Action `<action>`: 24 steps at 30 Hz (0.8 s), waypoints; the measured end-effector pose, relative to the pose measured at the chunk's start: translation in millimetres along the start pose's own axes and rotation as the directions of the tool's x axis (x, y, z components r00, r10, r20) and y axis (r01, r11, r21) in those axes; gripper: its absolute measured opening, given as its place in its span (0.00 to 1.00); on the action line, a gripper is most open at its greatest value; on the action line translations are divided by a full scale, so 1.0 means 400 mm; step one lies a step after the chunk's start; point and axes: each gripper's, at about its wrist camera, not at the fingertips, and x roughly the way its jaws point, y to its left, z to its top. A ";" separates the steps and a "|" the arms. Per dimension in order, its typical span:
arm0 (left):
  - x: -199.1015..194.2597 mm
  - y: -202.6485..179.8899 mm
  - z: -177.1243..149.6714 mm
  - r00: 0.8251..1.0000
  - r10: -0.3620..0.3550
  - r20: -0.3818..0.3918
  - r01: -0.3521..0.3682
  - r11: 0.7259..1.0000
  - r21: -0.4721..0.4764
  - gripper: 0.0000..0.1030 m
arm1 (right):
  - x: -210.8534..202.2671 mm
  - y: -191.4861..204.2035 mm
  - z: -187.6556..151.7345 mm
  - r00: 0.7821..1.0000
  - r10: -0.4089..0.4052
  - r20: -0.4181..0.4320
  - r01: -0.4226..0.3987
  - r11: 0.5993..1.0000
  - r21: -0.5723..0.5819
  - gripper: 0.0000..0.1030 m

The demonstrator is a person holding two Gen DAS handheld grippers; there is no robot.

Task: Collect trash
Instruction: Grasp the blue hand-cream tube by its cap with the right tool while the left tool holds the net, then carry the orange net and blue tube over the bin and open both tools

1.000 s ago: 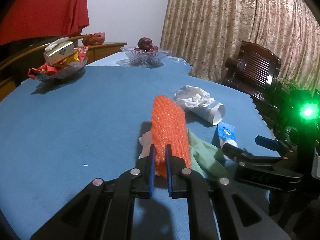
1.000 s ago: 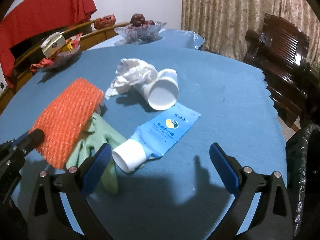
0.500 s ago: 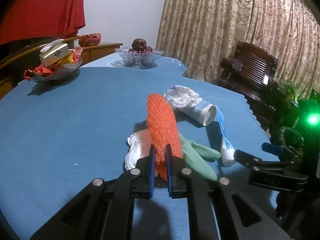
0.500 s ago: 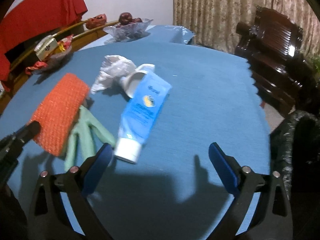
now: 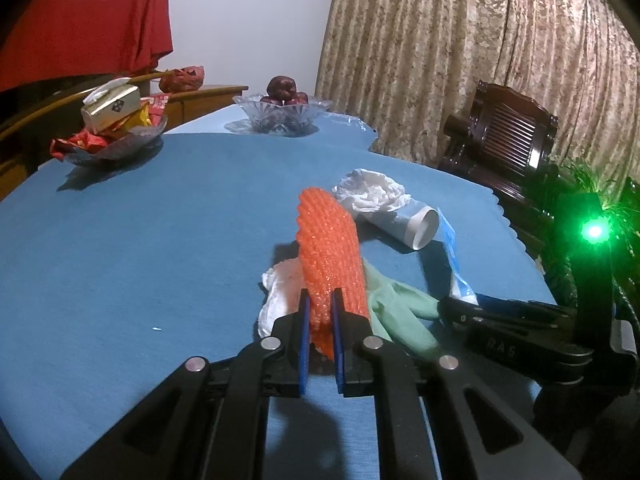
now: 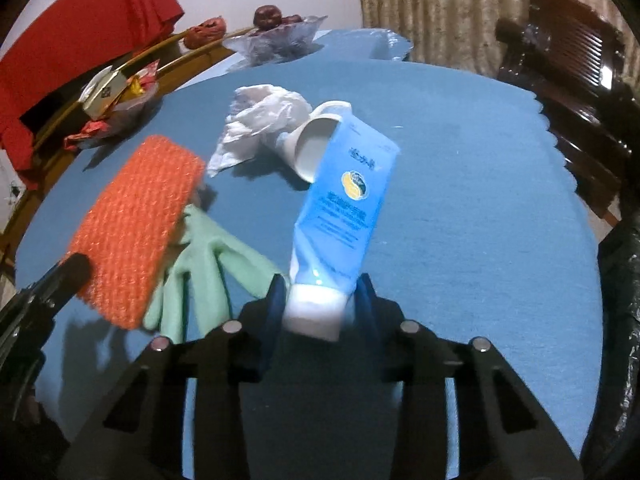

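In the left wrist view, the left gripper [image 5: 319, 316] is clamped tight on the near end of the orange knobbly foam net sleeve [image 5: 329, 258], which stands up off the round table's blue cloth [image 5: 160, 232] as it did a second ago; this hand has not shifted. Under and beside the sleeve lie a white crumpled wad [image 5: 278, 294] on the left and a pale green rubber glove [image 5: 394, 308] on the right, with a white crumpled plastic bag [image 5: 370, 190] and a white paper cup on its side [image 5: 410, 224] farther off. At the right edge the other tool shows side-on, the blue tube rising from its tip. In the right wrist view, the right gripper [image 6: 320, 304] has just been closing: a second ago its jaws stood wide with the blue-and-white squeeze tube [image 6: 346, 208] lying flat near the left finger, and now both blue pads press on the tube's white cap [image 6: 316, 314]. The tube tilts up and away toward the cup, apparently lifted off the cloth. A black bin bag [image 6: 620, 300] hangs past the table's right edge. Both hands now seem loaded, so I judge the next step is carrying sleeve and tube to that bag; glove, wad, plastic bag and cup remain to collect.
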 end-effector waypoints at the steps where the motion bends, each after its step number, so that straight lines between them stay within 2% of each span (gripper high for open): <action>1: 0.000 -0.003 0.001 1.000 -0.001 0.001 0.001 1.000 0.002 0.09 | -0.004 0.001 0.000 1.000 0.003 -0.003 -0.003 1.000 -0.008 0.33; 8: -0.004 -0.018 0.003 1.000 -0.016 0.003 0.016 1.000 0.011 0.09 | -0.053 -0.027 -0.034 0.992 -0.122 -0.035 0.117 0.987 -0.109 0.30; 15: -0.002 -0.037 -0.006 1.000 -0.025 -0.010 0.025 1.000 0.014 0.09 | -0.060 -0.078 -0.048 0.998 -0.045 -0.034 0.045 0.999 -0.017 0.34; 18: 0.000 -0.035 -0.005 1.000 -0.022 -0.008 0.022 1.000 0.016 0.09 | -0.054 -0.080 -0.051 0.998 -0.038 -0.040 0.039 0.999 0.004 0.35; 20: -0.001 -0.035 -0.007 1.000 -0.021 -0.008 0.021 1.000 0.014 0.09 | -0.053 -0.071 -0.050 0.998 -0.050 -0.035 0.050 0.999 -0.007 0.28; 24: -0.002 -0.035 -0.006 1.000 -0.022 -0.007 0.022 1.000 0.015 0.09 | -0.066 -0.074 -0.052 0.999 -0.042 -0.029 0.042 0.999 -0.002 0.28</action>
